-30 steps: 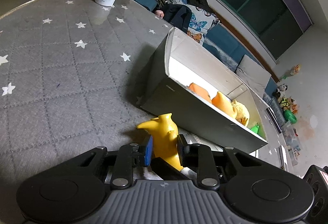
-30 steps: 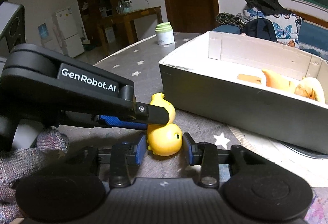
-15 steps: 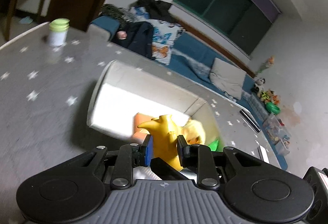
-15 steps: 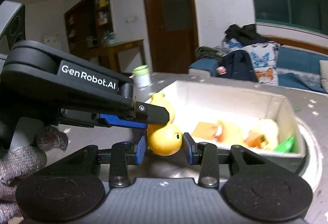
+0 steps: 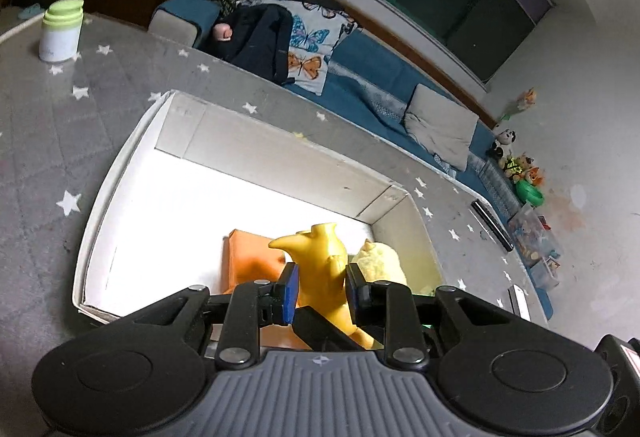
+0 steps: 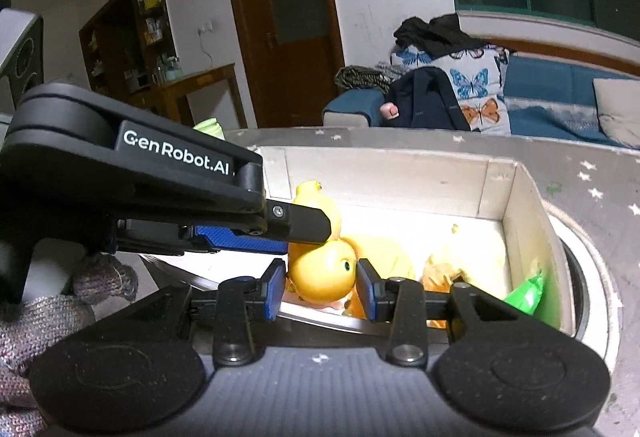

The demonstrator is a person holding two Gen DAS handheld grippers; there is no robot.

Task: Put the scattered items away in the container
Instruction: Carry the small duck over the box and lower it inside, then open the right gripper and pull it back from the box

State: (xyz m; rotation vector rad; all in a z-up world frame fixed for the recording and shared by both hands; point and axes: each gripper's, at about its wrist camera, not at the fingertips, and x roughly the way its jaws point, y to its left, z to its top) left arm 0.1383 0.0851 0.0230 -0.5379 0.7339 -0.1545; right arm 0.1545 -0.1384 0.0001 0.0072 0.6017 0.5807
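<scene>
Both grippers hold one yellow toy duck (image 5: 320, 261) above the open white box (image 5: 120, 173). My left gripper (image 5: 318, 287) is shut on the duck's tail end. My right gripper (image 6: 322, 283) is shut on its round head (image 6: 324, 271). The left gripper's finger crosses the right wrist view over the duck. The box (image 6: 520, 205) holds an orange block (image 5: 248, 253), a pale yellow plush (image 5: 380, 261) and a green item (image 6: 528, 291). The duck hangs over these, near the box's near wall.
The box stands on a grey star-patterned table (image 5: 80, 97). A white jar with a green lid (image 5: 60, 29) stands at the table's far left. A blue sofa with clothes and cushions (image 5: 304, 37) lies behind the table. A gloved hand (image 6: 48, 313) shows at lower left.
Both grippers lifted the duck from the table beside the box and carried it over the box's near wall. It now hangs above the box's inside.
</scene>
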